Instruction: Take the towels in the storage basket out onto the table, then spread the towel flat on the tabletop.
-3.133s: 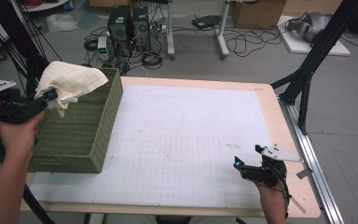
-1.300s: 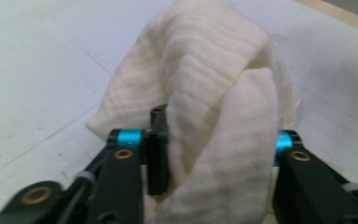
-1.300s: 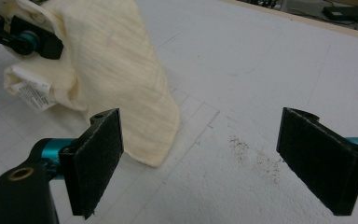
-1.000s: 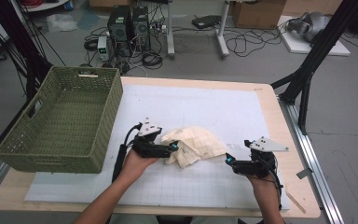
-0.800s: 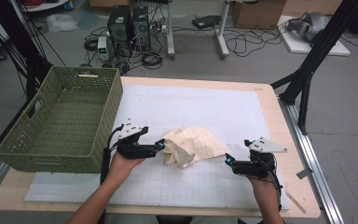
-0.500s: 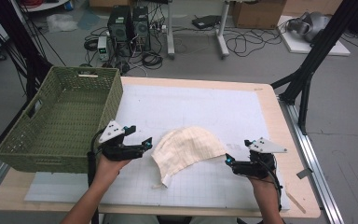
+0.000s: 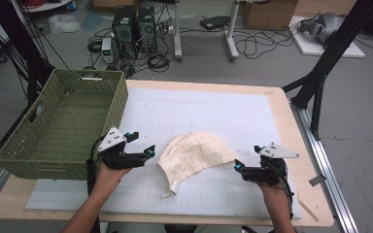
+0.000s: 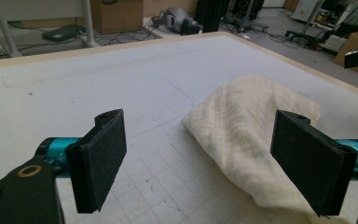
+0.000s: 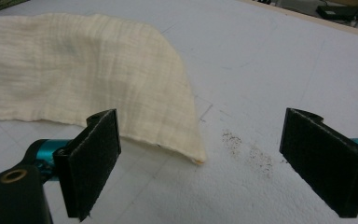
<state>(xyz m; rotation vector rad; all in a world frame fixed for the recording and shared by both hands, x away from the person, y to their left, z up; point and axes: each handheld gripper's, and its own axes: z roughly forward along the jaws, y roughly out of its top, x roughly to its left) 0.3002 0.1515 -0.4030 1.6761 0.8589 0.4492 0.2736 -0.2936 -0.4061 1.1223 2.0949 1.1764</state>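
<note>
A: Cloth position?

B: The cloth [image 7: 195, 157] lies flat on the white mat [image 7: 213, 111], near the front edge, between the two grippers. Cream, waffle-textured, rounded at the top, with a narrow tail trailing toward the person.

A: Left gripper?

B: The left gripper [image 7: 144, 151] sits just beside the cloth's left edge, not touching it. Jaws spread wide, nothing between them. In the left gripper view the cloth [image 8: 249, 140] lies ahead, partly behind the right-hand jaw.

A: Right one?

B: The right gripper [image 7: 238, 166] is low over the mat, close to the cloth's right corner, apart from it. Jaws wide too, holding nothing. Its own view shows the cloth's corner [image 9: 121, 88] ahead of the left-hand jaw and a dark speckled smudge [image 9: 249, 149] on the mat between the jaws.

A: Anything else?

B: Green woven basket [image 7: 34, 145] at the table's left, well apart from the cloth.
</note>
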